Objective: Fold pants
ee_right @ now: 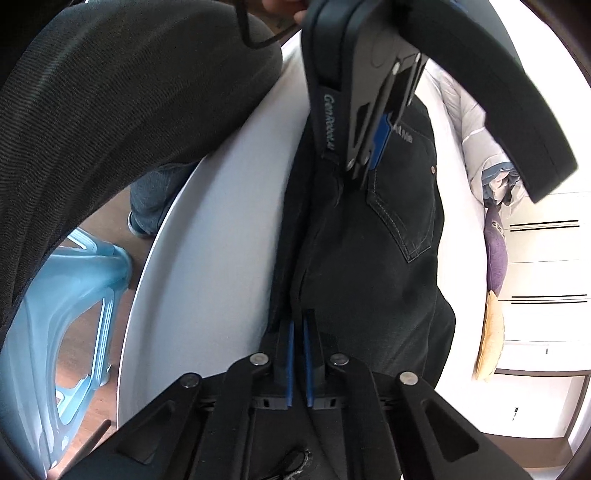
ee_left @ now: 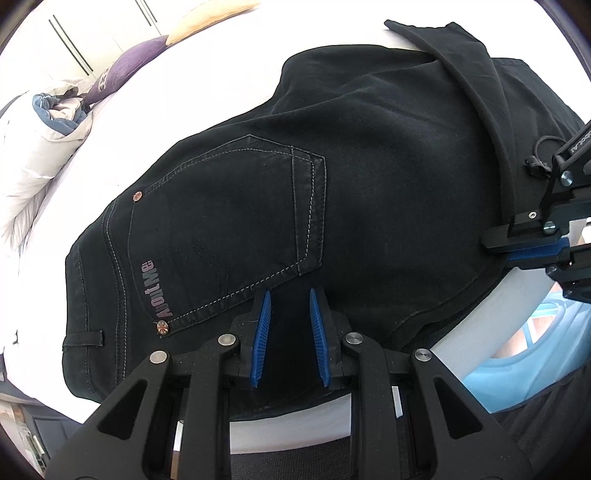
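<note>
Left gripper [ee_left: 290,295]: jaws set wide apart, blue pads [ee_left: 263,332] exposed, nothing between them. The tips hover above the near edge of the black pants [ee_left: 369,155], just below the stitched back pocket [ee_left: 236,221].

Right gripper [ee_right: 297,317]: jaws drawn narrow, blue pads nearly together. They sit at the folded near edge of the pants [ee_right: 369,280]; dark cloth lies at the tips, but whether cloth is pinched between the pads cannot be told. In the left wrist view the right gripper [ee_left: 495,245] enters from the right, its fingers at the edge of the pants.

Pants: spread flat on a white bed [ee_left: 207,88], seat side up, pocket with a printed label [ee_left: 157,290] and a rivet [ee_left: 161,326] visible. One leg [ee_left: 469,66] is laid back over the body of the pants at the far right.

Beside the bed: a light blue plastic stool [ee_right: 74,295] on a wooden floor [ee_right: 107,218].

Far side of the bed: a bunched white and blue duvet [ee_left: 48,125], a purple pillow [ee_left: 129,66] and a tan pillow [ee_left: 207,18]. Behind them, white wardrobe doors [ee_right: 546,258] with dark handles.
</note>
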`<state>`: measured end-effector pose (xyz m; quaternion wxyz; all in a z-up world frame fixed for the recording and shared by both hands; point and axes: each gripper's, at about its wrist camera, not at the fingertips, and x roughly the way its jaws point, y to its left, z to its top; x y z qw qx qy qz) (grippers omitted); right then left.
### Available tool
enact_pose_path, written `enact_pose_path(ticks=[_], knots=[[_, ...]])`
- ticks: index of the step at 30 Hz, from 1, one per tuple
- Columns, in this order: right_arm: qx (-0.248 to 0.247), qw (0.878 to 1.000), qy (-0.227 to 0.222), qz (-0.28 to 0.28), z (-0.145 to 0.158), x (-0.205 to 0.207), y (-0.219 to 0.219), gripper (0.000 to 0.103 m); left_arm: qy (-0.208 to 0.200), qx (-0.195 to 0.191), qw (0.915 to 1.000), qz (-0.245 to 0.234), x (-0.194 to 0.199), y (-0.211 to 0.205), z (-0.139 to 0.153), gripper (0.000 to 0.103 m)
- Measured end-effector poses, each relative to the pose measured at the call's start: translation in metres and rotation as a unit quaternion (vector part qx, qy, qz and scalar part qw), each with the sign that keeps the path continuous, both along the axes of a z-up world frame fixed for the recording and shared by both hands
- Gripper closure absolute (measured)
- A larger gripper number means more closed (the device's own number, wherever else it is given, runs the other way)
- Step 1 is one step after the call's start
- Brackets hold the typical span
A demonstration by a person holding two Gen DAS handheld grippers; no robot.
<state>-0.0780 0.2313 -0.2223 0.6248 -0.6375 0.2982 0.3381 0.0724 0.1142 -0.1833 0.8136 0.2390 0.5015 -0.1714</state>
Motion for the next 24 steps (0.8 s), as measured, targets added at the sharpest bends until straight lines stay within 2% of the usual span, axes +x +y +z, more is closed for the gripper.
enact_pose_path(ticks=[9, 21, 24], knots=[[0.009, 1.000, -0.004, 0.009, 0.008, -0.010, -0.005, 0.099, 0.008, 0.018, 0.9995, -0.023, -0.008, 0.001, 0.000, 0.082], [-0.003, 1.000, -0.004, 0.020, -0.002, -0.017, -0.006, 0.098, 0.011, 0.020, 0.9993, -0.028, -0.015, 0.013, -0.002, 0.082], [-0.003, 1.000, -0.004, 0.024, -0.002, -0.018, -0.008, 0.098, -0.005, -0.016, 0.9999, 0.002, -0.008, 0.024, 0.021, 0.081]])
